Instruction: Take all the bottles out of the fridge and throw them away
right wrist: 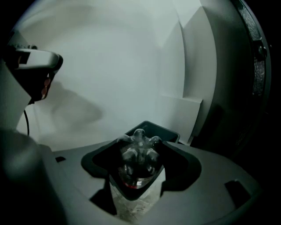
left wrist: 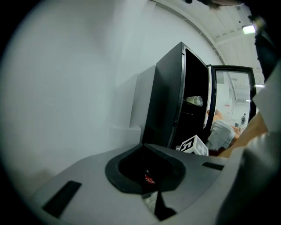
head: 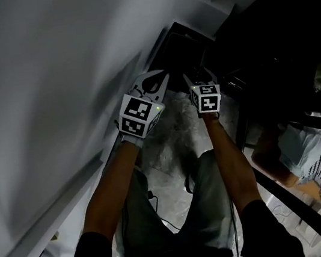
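Note:
My right gripper (right wrist: 139, 169) is shut on a clear plastic bottle (right wrist: 138, 158), whose ribbed bottom faces the camera. Just beyond it stands a dark open bin (right wrist: 153, 128). My left gripper (left wrist: 147, 176) is shut on a dark bottle with a red label (left wrist: 149, 177); most of that bottle is hidden in the jaws. In the head view both grippers, left (head: 152, 85) and right (head: 200, 80), are held out side by side over the floor in front of the black bin (head: 182, 45). The black fridge (left wrist: 169, 105) stands open, with one clear bottle (left wrist: 194, 100) lying on a shelf.
A white wall (head: 49, 82) runs close along the left. The fridge's glass door (left wrist: 232, 101) is swung open at the right. A seated person in a striped shirt (head: 316, 166) is at the right. The floor (head: 173, 132) is grey and mottled.

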